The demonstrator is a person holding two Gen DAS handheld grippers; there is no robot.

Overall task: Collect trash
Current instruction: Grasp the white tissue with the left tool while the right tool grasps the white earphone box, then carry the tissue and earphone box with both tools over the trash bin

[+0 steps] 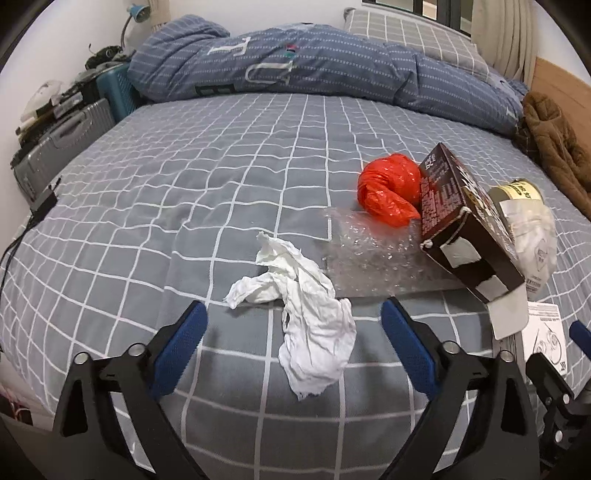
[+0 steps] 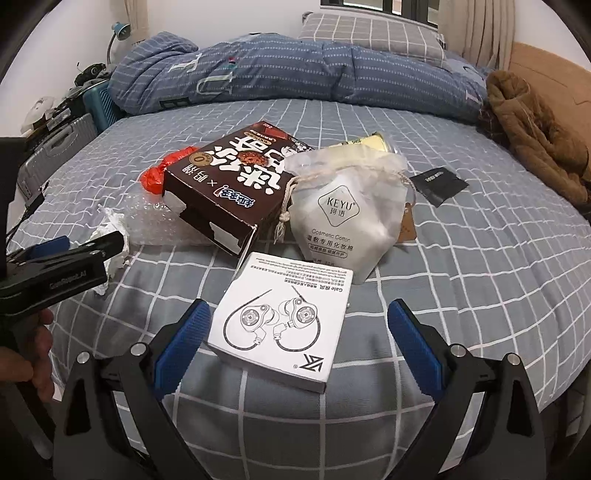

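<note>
left wrist: tissue [image 1: 303, 317] whole; right wrist: black packet [image 2: 437, 183]

place: home bedroom; signs: checked bed [image 1: 184, 206] | rolled duvet [image 1: 314, 66] | pillow [image 2: 369, 31] | suitcases [image 1: 70, 136]

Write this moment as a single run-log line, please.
left tool: open, over crumpled tissue | right tool: open, over earphone box | nothing held

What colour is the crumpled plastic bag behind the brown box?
The crumpled plastic bag is orange-red, clearest in the left wrist view.
</note>
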